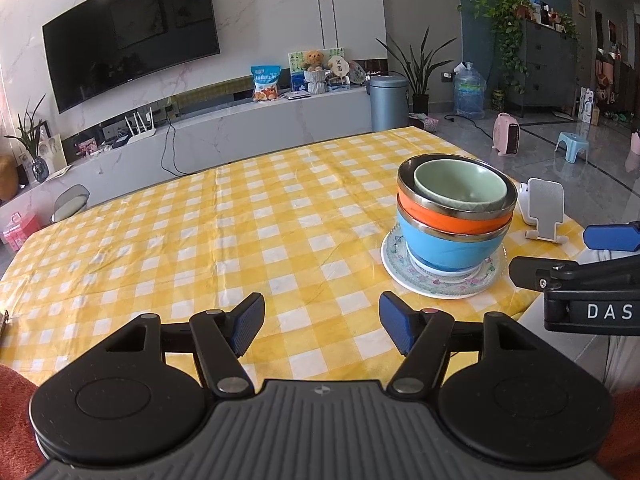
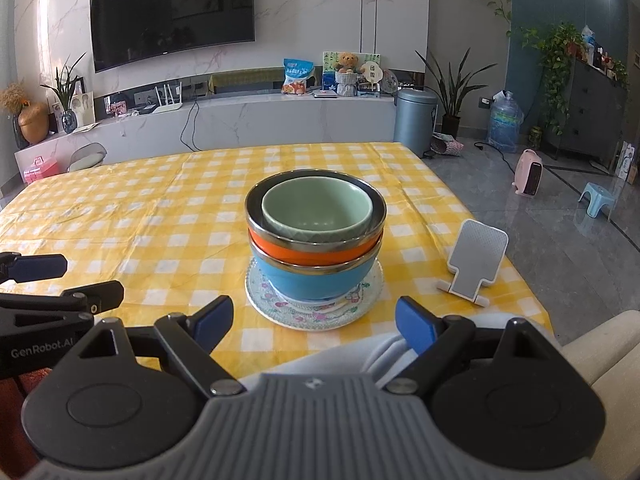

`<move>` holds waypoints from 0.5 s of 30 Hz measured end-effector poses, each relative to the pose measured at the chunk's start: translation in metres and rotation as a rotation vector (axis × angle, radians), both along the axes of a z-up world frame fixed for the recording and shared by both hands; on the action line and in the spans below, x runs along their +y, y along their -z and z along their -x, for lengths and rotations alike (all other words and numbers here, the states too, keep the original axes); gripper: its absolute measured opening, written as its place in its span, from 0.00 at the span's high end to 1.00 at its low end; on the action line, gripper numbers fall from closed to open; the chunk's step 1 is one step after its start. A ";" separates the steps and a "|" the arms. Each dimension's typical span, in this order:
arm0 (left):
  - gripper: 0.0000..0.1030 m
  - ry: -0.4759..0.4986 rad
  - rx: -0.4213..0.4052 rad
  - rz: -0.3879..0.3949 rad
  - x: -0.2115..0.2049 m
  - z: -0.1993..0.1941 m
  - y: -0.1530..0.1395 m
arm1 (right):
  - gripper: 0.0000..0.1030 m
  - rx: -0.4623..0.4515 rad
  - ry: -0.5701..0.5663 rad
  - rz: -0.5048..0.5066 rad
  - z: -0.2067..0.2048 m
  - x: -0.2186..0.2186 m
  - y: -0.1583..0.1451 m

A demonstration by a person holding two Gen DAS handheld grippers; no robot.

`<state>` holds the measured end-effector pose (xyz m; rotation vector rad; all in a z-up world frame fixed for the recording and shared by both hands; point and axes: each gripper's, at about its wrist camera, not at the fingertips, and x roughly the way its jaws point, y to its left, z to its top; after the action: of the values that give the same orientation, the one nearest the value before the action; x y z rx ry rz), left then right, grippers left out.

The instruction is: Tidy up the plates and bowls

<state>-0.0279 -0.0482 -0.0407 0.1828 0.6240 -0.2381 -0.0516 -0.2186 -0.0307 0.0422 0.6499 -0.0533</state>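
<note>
Covering table: yellow checked cloth [image 2: 160,208]; wall TV [image 2: 172,12] behind.

Tabletop [image 2: 160,208]: covered edge to edge by a yellow-and-white checked cloth [image 1: 200,240], creased in places.
Floral plate [image 2: 260,300]: lies flat on the cloth toward the near right part of the tabletop, patterned rim showing all round.
On the plate: a smaller plate, then a stack of nested bowls [image 2: 316,240].
Phone stand [image 2: 476,260]: white, tilted back, directly on the cloth, to the right of the plate and apart from it, near the right edge.
</note>
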 end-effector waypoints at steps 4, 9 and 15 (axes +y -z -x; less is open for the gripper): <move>0.25 0.001 0.001 0.002 0.000 0.000 -0.001 | 0.16 0.000 0.000 0.001 0.000 0.000 0.000; 0.25 0.005 -0.003 0.001 -0.001 0.001 -0.002 | 0.16 0.000 0.000 0.001 0.000 0.000 0.000; 0.25 0.006 -0.005 0.002 -0.001 0.001 -0.002 | 0.16 -0.001 -0.001 -0.006 -0.001 -0.001 0.001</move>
<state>-0.0292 -0.0491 -0.0389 0.1837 0.6183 -0.2444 -0.0509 -0.2197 -0.0321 0.0472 0.6496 -0.0500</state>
